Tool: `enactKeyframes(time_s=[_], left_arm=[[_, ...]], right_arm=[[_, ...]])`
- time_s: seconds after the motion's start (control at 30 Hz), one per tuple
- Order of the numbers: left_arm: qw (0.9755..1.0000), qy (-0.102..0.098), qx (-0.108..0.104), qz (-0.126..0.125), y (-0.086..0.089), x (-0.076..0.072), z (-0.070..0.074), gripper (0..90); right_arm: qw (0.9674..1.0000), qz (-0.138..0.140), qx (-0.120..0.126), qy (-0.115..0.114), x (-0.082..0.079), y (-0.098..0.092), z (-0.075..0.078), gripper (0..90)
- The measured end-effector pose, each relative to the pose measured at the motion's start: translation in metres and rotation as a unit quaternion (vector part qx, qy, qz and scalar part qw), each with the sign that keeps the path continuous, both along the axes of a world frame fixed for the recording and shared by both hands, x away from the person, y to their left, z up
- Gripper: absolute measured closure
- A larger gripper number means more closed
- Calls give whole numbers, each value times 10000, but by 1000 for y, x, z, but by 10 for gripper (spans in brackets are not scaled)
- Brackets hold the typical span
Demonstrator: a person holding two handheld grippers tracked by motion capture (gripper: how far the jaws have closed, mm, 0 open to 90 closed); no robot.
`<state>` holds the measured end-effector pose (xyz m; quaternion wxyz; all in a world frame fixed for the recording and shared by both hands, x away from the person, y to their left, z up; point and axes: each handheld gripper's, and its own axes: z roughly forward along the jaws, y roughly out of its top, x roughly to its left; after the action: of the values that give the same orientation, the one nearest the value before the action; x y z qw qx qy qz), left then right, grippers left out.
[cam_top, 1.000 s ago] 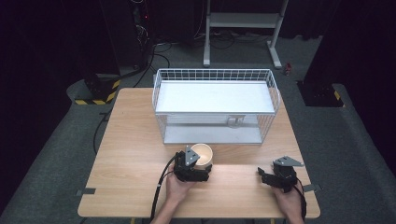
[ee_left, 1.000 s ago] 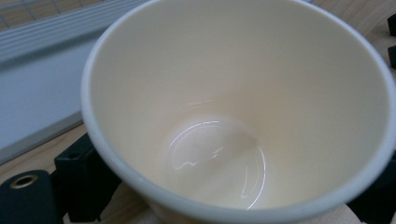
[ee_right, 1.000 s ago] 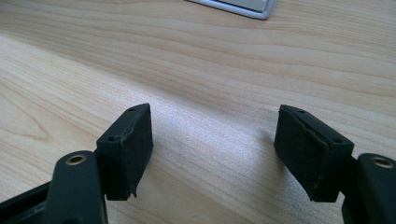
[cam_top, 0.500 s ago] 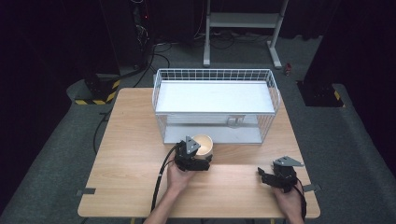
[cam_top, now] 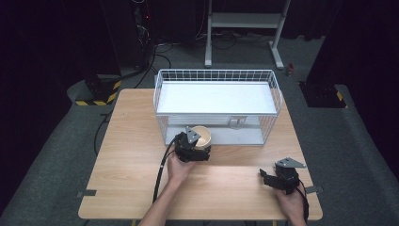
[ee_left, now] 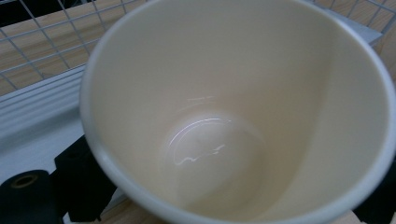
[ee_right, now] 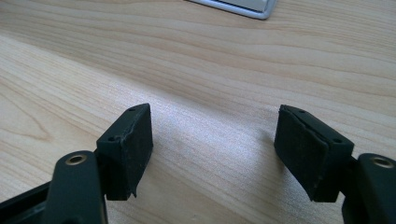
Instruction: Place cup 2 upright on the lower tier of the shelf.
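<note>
A cream paper cup (cam_top: 203, 135) is held just in front of the white wire rack (cam_top: 216, 73), at the open front of its lower shelf. My left gripper (cam_top: 201, 142) is shut on the cup. In the left gripper view the empty cup (ee_left: 233, 116) looms close, its mouth toward the camera and a black jaw at each lower corner. Near the table's front right, my right gripper (cam_top: 266, 177) stands open. Its pads (ee_right: 130, 149) are wide apart above bare wood, with nothing between them.
The rack has a white upper shelf (cam_top: 216, 99) and a lower white tray (cam_top: 240, 136). It stands on the far half of the wooden table (cam_top: 127, 141). A black cable (cam_top: 160, 174) trails from the left gripper toward the front edge. Dark floor surrounds the table.
My left gripper has carried the cup away from the person, toward the rack's front, and slightly upward. The right gripper has stayed where it was.
</note>
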<state>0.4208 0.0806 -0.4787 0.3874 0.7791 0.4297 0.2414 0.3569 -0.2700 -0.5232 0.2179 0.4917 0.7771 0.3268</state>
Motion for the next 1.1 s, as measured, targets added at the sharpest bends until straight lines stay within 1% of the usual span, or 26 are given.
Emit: enactKeyframes(time_s=[0.07, 0.23, 0.3, 0.37, 0.43, 0.5, 0.57, 0.63, 0.67, 0.73, 0.87, 0.97, 1.1], left_arm=[[10000, -17, 16, 28, 0, 2, -1, 86], [9999, 102, -15, 125, 2, 9, -6, 86], [9998, 103, -17, 150, 2, 11, -8, 86], [9998, 68, 8, 171, 3, 13, -9, 86], [9998, 60, -60, 181, 3, 14, -9, 86], [9997, 132, -104, 172, 4, 17, -9, 86], [9997, 129, -42, 197, 3, 19, -8, 86], [9997, 151, -58, 205, 2, 22, -8, 86], [9996, 151, -90, 216, 2, 23, -8, 86], [9996, 141, -85, 232, 2, 26, -8, 86], [9994, 83, -173, 288, 2, 30, -11, 85], [9994, 67, -177, 301, 2, 30, -11, 85], [9994, 59, -197, 261, 3, 30, -11, 85]], right_arm=[[10000, 0, 0, 0, 0, 0, 0, 283], [10000, -1, 0, 0, 0, 0, 0, 283], [10000, 0, -1, 0, 0, 0, 0, 283], [10000, -2, 0, 0, 0, 0, 0, 283], [10000, -2, 1, 0, 0, 0, 0, 283], [10000, -8, 9, 0, 0, 0, 0, 283], [10000, -8, 9, 1, 0, 0, 0, 283], [10000, -7, 8, -1, 0, 0, 0, 283], [10000, -8, 8, 0, 0, 0, 0, 283], [10000, -7, 7, -1, 0, 0, 0, 283], [10000, -7, 8, -1, 0, 0, 0, 283], [10000, -7, 9, 0, 0, 0, 0, 283], [10000, -16, 14, 5, 0, 0, 0, 283]])
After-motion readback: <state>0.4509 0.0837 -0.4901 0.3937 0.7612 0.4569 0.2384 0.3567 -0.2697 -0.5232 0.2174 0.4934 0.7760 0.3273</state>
